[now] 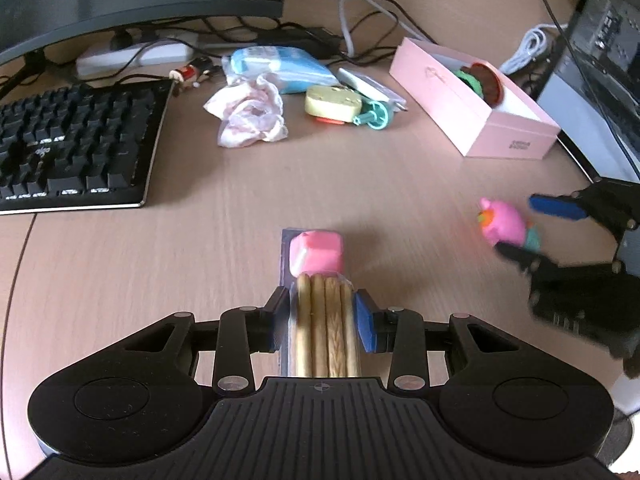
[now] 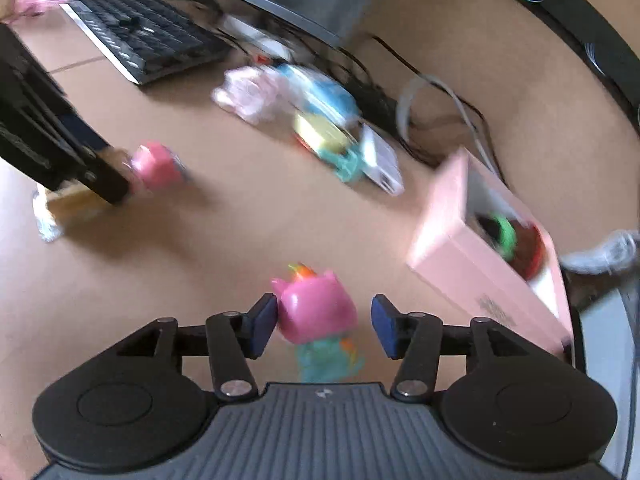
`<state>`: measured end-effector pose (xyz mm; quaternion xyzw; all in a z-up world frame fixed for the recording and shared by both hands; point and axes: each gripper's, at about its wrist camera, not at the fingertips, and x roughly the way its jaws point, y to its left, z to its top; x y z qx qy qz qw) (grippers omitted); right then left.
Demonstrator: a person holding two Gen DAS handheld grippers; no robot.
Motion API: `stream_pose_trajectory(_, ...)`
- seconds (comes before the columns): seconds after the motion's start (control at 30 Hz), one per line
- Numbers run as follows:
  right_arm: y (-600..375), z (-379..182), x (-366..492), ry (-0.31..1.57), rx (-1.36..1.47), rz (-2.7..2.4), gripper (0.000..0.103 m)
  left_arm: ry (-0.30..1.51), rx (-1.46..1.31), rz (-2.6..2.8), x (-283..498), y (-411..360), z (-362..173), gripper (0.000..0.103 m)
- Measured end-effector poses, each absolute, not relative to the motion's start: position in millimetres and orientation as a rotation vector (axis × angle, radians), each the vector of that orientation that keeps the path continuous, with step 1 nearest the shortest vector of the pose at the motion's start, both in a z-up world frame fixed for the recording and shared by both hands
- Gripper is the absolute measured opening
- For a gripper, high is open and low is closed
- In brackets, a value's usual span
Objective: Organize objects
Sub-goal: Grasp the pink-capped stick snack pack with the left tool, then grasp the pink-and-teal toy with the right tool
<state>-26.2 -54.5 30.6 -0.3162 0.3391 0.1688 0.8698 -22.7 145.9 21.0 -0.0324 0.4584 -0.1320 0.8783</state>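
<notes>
Pale wood-grain laminate forms the desk (image 1: 360,184), which is crowded at its far edge by a black keyboard (image 1: 72,148), a monitor base, cables, a crumpled tissue (image 1: 250,114) and a blue packet (image 1: 280,66).

A toy with a glossy pink block head and a ridged, biscuit-coloured body (image 1: 322,284) is clamped between the closed blue pads of the left gripper (image 1: 324,316); the grip is taken across the ribbed sides, presumably because these give the flattest purchase. It appears to be held just above or resting on the desk; which cannot be told.

A smooth plastic figurine with a pink horned head and teal body (image 2: 316,316) stands on the desk between the fingers of the right gripper (image 2: 324,322). The fingers are spread: the left pad is at or touching the head, the right pad is clear of it, so no grip is judged to exist yet.

An open pink cardboard box (image 1: 476,120), rectangular and matte, lies near the figurine and already holds a green ring and a dark red disc (image 1: 486,80). It is judged the likely destination.
</notes>
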Motion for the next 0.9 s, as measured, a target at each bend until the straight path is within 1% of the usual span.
stream_pose_trajectory(0.1, -69.4, 32.2, -23.0, 0.716, -0.639, 0.177, 0.052, 0.961, -0.048, -0.294, -24.1, 145.9, 21.0, 0.040)
stream_pose_trajectory(0.13, -73.7, 35.5, -22.2, 0.721, -0.609, 0.142, 0.054, 0.961, -0.051, -0.295, -24.5, 146.5, 20.6, 0.040)
stream_pose_trajectory(0.2, -85.1, 46.6, -21.6, 0.743, -0.490, 0.129, 0.065, 0.957, -0.045, -0.298, -26.7, 145.8, 20.4, 0.040)
stream_pose_trajectory(0.23, -90.2, 52.2, -22.4, 0.754, -0.411, 0.142, 0.075, 0.952, -0.025, -0.301, -28.3, 143.5, 20.4, 0.040)
stream_pose_trajectory(0.27, -95.5, 56.5, -24.3, 0.758, -0.343, 0.156, 0.082, 0.942, 0.005, -0.303, -30.6, 140.4, 20.0, 0.040)
stream_pose_trajectory(0.3, -98.8, 58.8, -25.6, 0.757, -0.290, 0.167, 0.083, 0.933, 0.039, -0.305, -32.7, 136.8, 19.6, 0.040)
stream_pose_trajectory(0.37, -100.3, 56.8, -27.7, 0.754, -0.232, 0.157, 0.083, 0.930, 0.083, -0.304, -35.3, 131.5, 19.7, 0.039)
stream_pose_trajectory(0.5, -96.4, 47.1, -25.0, 0.742, -0.171, 0.120, 0.083, 0.954, 0.071, -0.327, -35.7, 134.3, 20.8, 0.039)
stream_pose_trajectory(0.63, -95.1, 34.2, -12.9, 0.717, -0.130, 0.049, 0.083, 0.961, 0.055, -0.331, -37.1, 140.3, 20.9, 0.038)
stream_pose_trajectory(0.83, -111.5, 15.7, 5.9, 0.736, -0.101, 0.010, 0.083, 0.955, 0.090, -0.324, -40.7, 140.6, 20.4, 0.038)
stream_pose_trajectory(0.9, -115.5, 13.1, 8.8, 0.733, -0.091, 0.020, 0.074, 0.952, 0.089, -0.323, -40.2, 141.3, 20.3, 0.038)
